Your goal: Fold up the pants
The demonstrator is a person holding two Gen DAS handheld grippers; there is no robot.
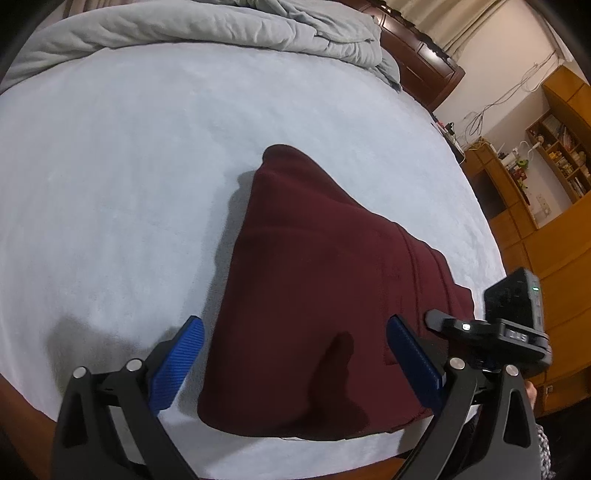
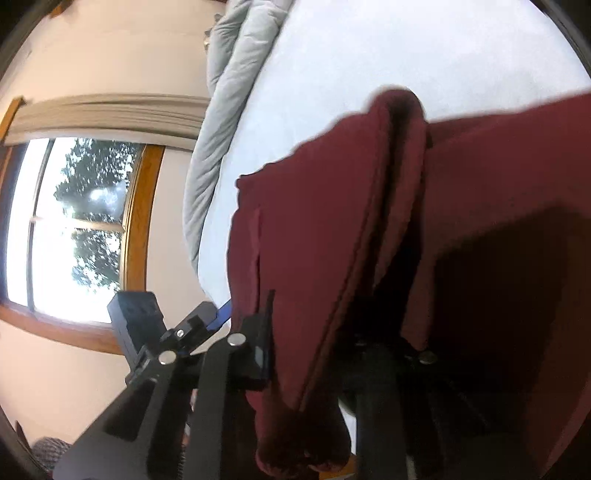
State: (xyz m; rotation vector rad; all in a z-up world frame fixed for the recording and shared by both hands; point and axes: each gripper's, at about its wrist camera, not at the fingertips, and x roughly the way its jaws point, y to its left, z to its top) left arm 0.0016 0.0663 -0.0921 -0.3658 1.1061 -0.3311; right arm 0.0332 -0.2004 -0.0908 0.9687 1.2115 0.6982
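The dark red pants [image 1: 314, 295] lie folded in a thick stack on the pale blue bed sheet [image 1: 110, 166], near the bed's front edge. My left gripper [image 1: 295, 343] is open above the stack's near end, its blue pads [image 1: 177, 362] spread to either side of the cloth and not touching it. In the right wrist view the pants [image 2: 332, 229] hang draped over my right gripper [image 2: 295, 332], whose fingers are buried in the cloth. Only a tip of a blue pad [image 2: 221, 314] shows at the left. The right gripper's body [image 1: 513, 317] also shows in the left wrist view at the stack's right.
A grey duvet [image 1: 221, 26] is bunched along the far side of the bed. A dark wooden headboard [image 1: 417, 59] and orange shelves [image 1: 546, 155] stand at the right. A window [image 2: 74, 229] shows in the right wrist view.
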